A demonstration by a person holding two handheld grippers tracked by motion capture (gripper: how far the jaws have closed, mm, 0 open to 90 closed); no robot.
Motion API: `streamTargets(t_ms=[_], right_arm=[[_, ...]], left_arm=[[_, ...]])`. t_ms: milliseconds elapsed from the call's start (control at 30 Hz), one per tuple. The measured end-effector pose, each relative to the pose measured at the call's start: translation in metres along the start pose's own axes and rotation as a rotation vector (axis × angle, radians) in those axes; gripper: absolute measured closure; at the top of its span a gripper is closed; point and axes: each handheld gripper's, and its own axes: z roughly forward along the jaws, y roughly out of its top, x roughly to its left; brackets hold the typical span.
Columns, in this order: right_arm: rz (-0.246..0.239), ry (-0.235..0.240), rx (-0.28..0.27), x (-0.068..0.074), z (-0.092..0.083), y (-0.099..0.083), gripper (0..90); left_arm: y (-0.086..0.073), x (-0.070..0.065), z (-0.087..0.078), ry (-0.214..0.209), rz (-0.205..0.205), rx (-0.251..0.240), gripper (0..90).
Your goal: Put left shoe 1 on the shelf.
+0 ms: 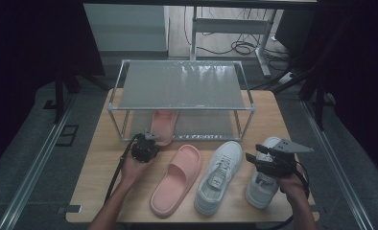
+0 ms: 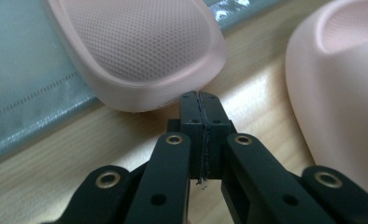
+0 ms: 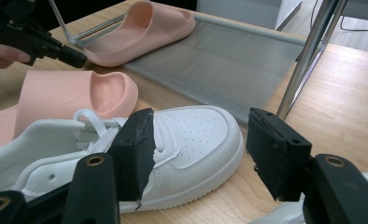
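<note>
1. The left gripper (image 2: pixel 201 100) is clenched with nothing between its jaws; the closed tips are set against the heel edge of the pink slipper (image 2: pixel 140 51) on the rack's lower shelf (image 2: pixel 23 93), touching it or just short of it.
2. That slipper lies straight ahead of the left fingers, its long axis running away from them into the rack (image 1: pixel 180 86), so a push along the axis is judged to slide it deeper.
3. The second pink slipper (image 1: pixel 175 178) lies just beside the left gripper on the table (image 1: pixel 100 163), toward the right hand.
4. The right gripper (image 3: pixel 198 154) is released, jaws wide and gripping nothing, above the white sneaker (image 3: pixel 191 140) and well apart from the shelved slipper; the left hand is nearer.
</note>
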Motion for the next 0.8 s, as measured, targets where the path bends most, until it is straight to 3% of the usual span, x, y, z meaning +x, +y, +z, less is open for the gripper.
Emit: streamTargets(t_ms=[100,467,800], right_arm=[[0.0,0.0,0.0,0.0,0.001,0.0,42.2],[-0.001,-0.001,0.001,0.0,0.001,-0.001,42.2],[0.0,0.0,0.002,0.0,0.001,-0.001,42.3]], left_arm=[[0.004,0.0,0.004,0.011,-0.004,-0.022,89.9],[0.016,-0.002,0.015,0.028,0.01,-0.025,89.9],[0.018,0.003,0.023,0.043,-0.014,-0.043,89.8]])
